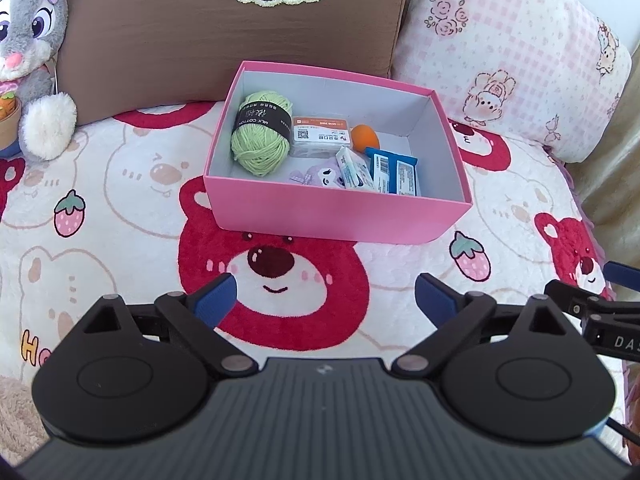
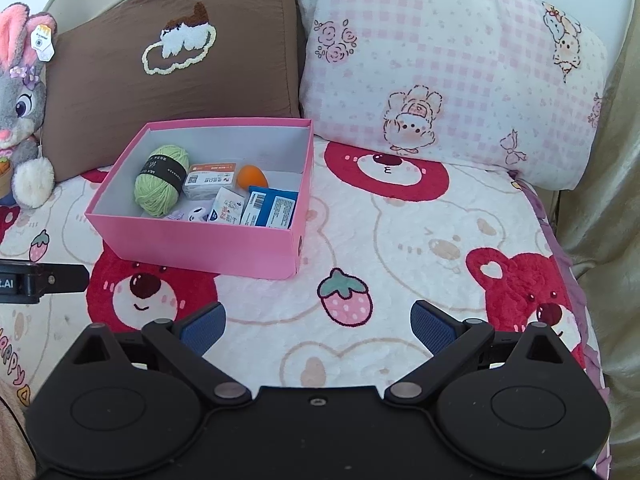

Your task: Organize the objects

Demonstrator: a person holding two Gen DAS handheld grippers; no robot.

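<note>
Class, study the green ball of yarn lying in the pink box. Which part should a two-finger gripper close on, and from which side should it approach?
Grip the green yarn ball across its black paper band, coming from above. The pink box walls block a sideways approach, and the skein lies at the left end with free space around its banded waist, likely its firmest part.

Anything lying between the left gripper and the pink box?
Nothing: in the left wrist view only bare bear-print blanket separates the open left gripper from the pink box.
</note>
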